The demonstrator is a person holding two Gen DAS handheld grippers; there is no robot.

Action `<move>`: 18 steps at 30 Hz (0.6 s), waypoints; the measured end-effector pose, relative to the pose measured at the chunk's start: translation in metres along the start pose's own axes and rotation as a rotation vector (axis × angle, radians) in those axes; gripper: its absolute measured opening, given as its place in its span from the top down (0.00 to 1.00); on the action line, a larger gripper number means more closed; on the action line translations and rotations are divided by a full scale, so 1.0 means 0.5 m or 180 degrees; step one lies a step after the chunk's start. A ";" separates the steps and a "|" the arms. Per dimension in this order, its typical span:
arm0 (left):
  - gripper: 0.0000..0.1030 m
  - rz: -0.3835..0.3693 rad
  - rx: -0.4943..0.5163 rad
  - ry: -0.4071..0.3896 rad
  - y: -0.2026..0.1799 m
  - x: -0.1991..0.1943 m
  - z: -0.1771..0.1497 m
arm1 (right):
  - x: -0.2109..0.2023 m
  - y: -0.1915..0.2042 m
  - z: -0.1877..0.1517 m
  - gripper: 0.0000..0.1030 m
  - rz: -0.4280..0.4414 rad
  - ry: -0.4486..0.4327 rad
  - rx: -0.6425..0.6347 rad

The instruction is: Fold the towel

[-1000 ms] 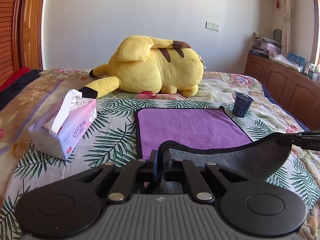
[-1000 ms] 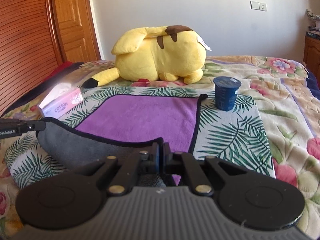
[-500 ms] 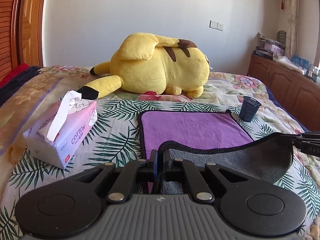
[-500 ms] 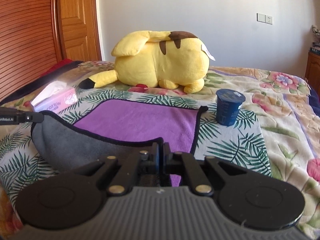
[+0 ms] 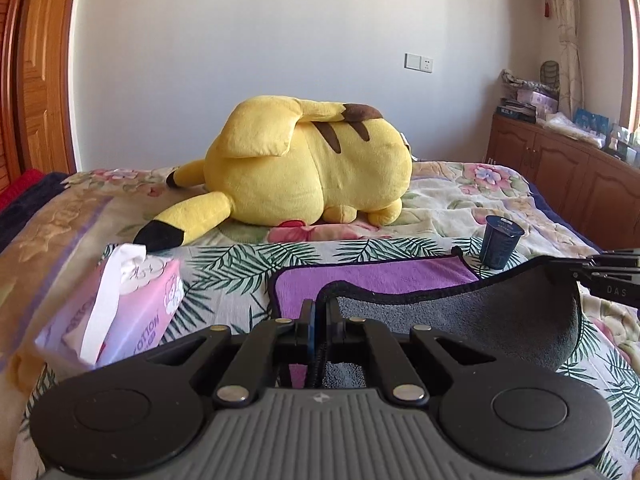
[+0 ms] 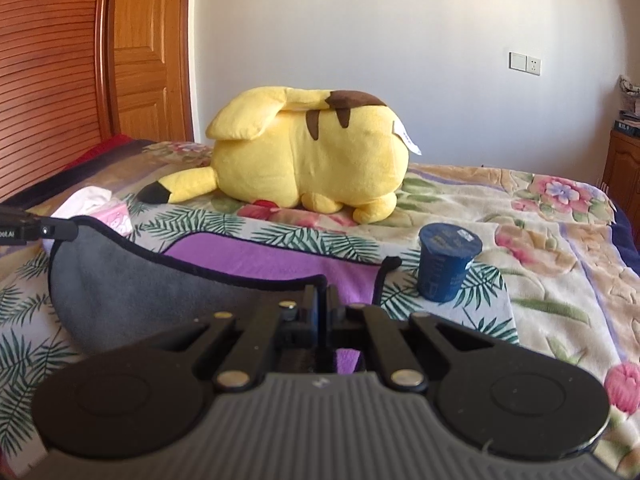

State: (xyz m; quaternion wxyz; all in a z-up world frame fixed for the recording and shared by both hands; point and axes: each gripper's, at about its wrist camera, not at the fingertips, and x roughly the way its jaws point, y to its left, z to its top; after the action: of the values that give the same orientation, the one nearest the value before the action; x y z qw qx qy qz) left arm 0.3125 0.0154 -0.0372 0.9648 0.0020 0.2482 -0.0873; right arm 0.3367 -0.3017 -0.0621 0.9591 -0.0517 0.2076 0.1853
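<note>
A purple towel (image 5: 380,276) with a grey underside and black trim lies on the bed; it also shows in the right wrist view (image 6: 256,258). My left gripper (image 5: 320,308) is shut on its near left corner. My right gripper (image 6: 321,294) is shut on its near right corner. Both corners are lifted, so the near edge hangs between them with the grey underside (image 5: 460,320) facing me. The right gripper also shows at the right edge of the left wrist view (image 5: 600,268), and the left gripper at the left edge of the right wrist view (image 6: 36,230).
A big yellow plush toy (image 5: 304,168) lies beyond the towel. A pink tissue box (image 5: 128,304) stands left of it. A dark blue cup (image 6: 446,264) stands by the towel's far right corner. Wooden cabinets (image 5: 568,176) line the right wall.
Both grippers have carried the lifted near edge forward and lower over the towel. Less purple surface shows, and the plush, tissue box and cup look closer.
</note>
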 end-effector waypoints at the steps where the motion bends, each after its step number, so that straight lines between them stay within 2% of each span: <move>1: 1.00 0.0001 0.0036 -0.0012 0.000 0.004 0.005 | 0.005 -0.001 0.003 0.96 -0.0011 -0.0019 -0.0012; 7: 1.00 0.0039 0.0210 -0.0120 0.003 0.019 0.035 | 0.024 -0.010 0.023 0.96 -0.0090 -0.0172 0.0007; 11: 1.00 0.0052 0.0211 -0.0203 0.004 0.027 0.056 | 0.035 -0.010 0.038 0.96 -0.0152 -0.0273 -0.0011; 18: 1.00 0.0096 0.0219 -0.0506 -0.009 0.025 0.089 | 0.046 -0.014 0.065 0.96 -0.0183 -0.0466 -0.0049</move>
State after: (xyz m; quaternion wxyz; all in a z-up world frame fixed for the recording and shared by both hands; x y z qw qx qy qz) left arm 0.3439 0.0067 -0.0038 0.9820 0.0319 0.1676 -0.0811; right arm 0.3712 -0.2946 -0.0419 0.9762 -0.0513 0.1339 0.1626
